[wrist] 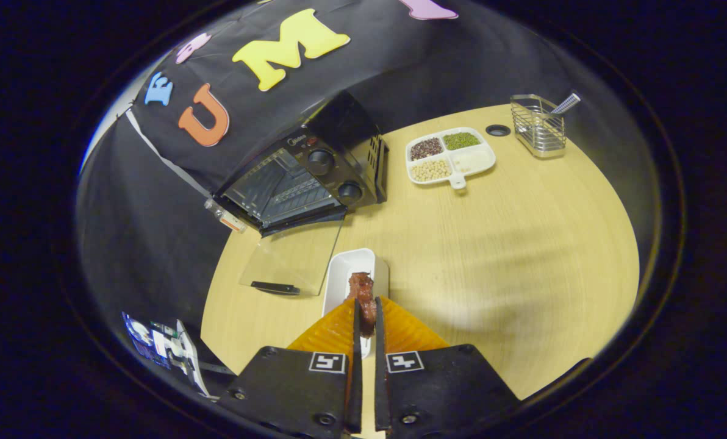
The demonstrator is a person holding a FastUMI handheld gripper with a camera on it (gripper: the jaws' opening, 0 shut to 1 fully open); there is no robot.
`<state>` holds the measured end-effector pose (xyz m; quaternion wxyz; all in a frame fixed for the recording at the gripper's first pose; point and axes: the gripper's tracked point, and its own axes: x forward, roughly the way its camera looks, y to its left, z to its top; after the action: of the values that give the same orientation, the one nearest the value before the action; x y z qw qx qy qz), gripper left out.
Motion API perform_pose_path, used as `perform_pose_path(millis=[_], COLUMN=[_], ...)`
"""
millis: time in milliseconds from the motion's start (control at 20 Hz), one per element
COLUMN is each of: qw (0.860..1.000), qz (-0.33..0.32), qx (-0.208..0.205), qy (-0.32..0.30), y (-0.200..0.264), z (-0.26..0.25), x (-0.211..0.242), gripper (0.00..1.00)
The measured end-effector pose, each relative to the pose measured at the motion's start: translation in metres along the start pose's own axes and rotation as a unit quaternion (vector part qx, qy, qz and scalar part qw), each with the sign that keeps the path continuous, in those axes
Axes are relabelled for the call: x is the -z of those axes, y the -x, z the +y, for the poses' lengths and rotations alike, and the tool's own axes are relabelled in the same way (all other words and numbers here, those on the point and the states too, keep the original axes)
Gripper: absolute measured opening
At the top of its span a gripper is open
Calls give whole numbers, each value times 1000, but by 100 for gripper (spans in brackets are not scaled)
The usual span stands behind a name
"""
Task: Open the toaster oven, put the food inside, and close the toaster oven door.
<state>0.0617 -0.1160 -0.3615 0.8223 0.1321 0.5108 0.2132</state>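
Gripper [364, 317] clamps the glazed meat piece [363, 292] over the white dish [348, 274]; toaster oven [315, 177] (glass door [290, 259] dropped open) stands beyond, a divided bean tray [450, 157] beside it.

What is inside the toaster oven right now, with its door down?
Inside the toaster oven, a wire rack shows and no food on it; the back is too dark to judge. The food is pinched in the hand-held gripper, over the white dish.

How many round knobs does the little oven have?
2 show on the toaster oven, beside its open door: one knob higher up, one lower. The gripper holds the food.
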Motion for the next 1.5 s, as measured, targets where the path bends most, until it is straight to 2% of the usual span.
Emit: perform_pose_path(millis=[250,450,850,1200,1300,1500], qw=[992,971,939,917,914,920], qz=[-40,-75,-136,-181,-195,-223], qx=[78,128,142,128,126,112], qy=[92,187,284,331,333,303], y=[26,43,49,6,-11,-44], z=[20,49,133,195,208,226], x=[-8,-13,-9,-1,0,-2], gripper=[9,9,9,9,9,9])
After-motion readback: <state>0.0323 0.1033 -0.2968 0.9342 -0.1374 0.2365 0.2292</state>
